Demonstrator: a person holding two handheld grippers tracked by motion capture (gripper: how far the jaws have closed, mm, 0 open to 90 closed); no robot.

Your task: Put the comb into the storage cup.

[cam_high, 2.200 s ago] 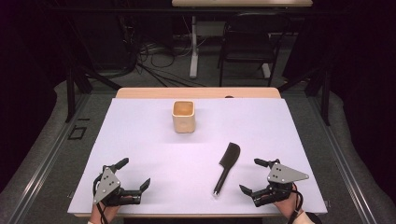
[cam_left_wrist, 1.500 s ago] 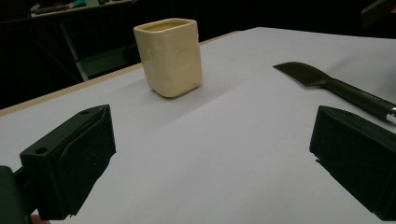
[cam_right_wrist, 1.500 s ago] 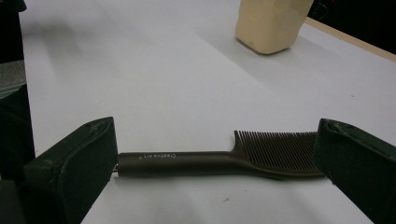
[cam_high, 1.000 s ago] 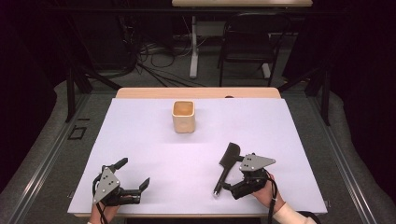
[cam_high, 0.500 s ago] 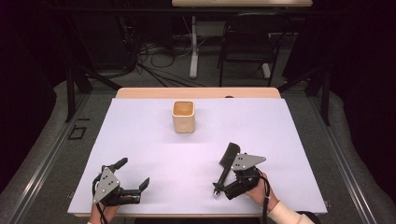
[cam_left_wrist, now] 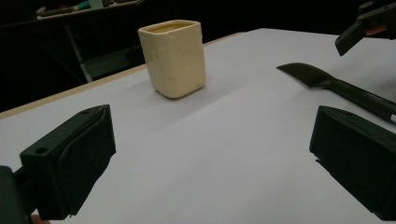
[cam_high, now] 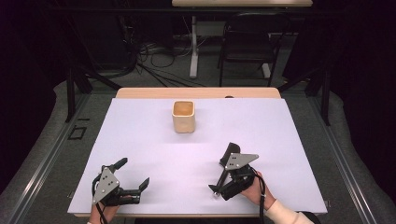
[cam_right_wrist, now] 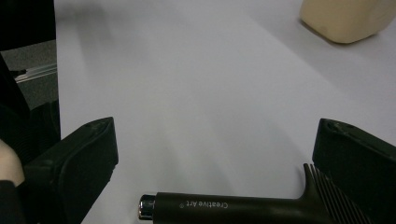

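Right gripper [cam_high: 223, 183] has shifted over the black spatula [cam_high: 229, 153], jaws wide astride its handle, seemingly not gripping; left gripper [cam_high: 132, 175], well apart, stands open and empty.

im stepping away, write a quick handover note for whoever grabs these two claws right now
Right claw: open, low over the handle of the black spatula, jaws on either side of it, not closed yet.
Left claw: open, holding nothing, at the near left of the white table.
Things: the spatula lies flat at the near right, blade pointing toward the far side. The cream cup stands upright at the far centre, apart from both claws.
Done: the right claw is in place at the handle.
Left: close on the handle and lift; probably the spatula goes to the cup.
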